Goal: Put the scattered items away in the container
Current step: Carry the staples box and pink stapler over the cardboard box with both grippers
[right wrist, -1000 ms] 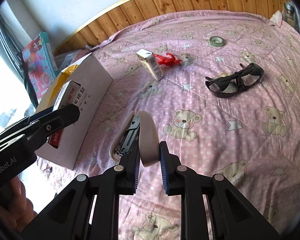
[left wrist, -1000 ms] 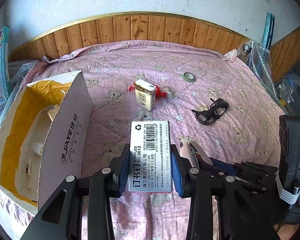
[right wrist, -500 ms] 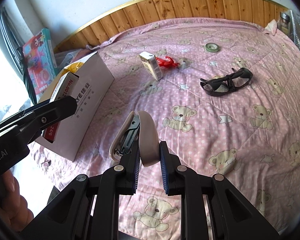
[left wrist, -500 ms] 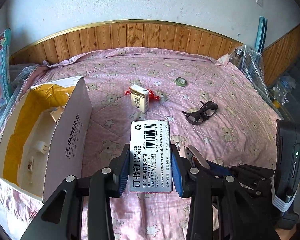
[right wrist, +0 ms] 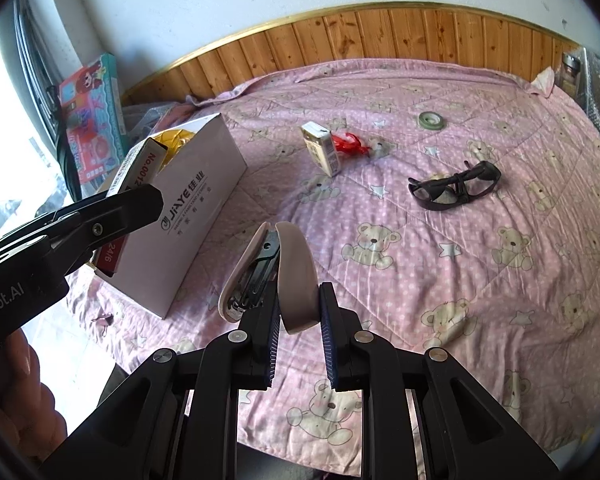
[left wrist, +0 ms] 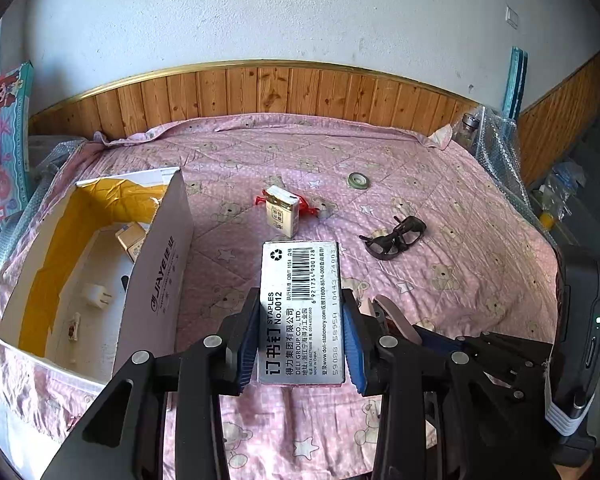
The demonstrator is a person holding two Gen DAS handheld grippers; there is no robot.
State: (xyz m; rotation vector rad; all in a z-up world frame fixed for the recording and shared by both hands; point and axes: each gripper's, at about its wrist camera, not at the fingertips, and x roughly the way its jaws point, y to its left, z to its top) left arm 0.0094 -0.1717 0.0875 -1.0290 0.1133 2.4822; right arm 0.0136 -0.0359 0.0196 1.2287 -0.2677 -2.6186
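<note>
- Left gripper (left wrist: 300, 336) clamps my staple box (left wrist: 301, 312) by its long sides; long axis runs forward along the fingers, barcode face up.
- Right gripper (right wrist: 298, 344) is clenched on the pink stapler (right wrist: 276, 272), nose pointing away from me.
- Container (left wrist: 100, 264) sits open-topped to the left of the left gripper, near wall just beside the box; two or three small items already lie inside.
- Judgement: left gripper is nearer the container, so its load goes first, sideways over the near wall.
- Beyond the container to its right lie a small carton (left wrist: 281, 211), black glasses (left wrist: 394, 236) and a tape roll (left wrist: 358, 181).
</note>
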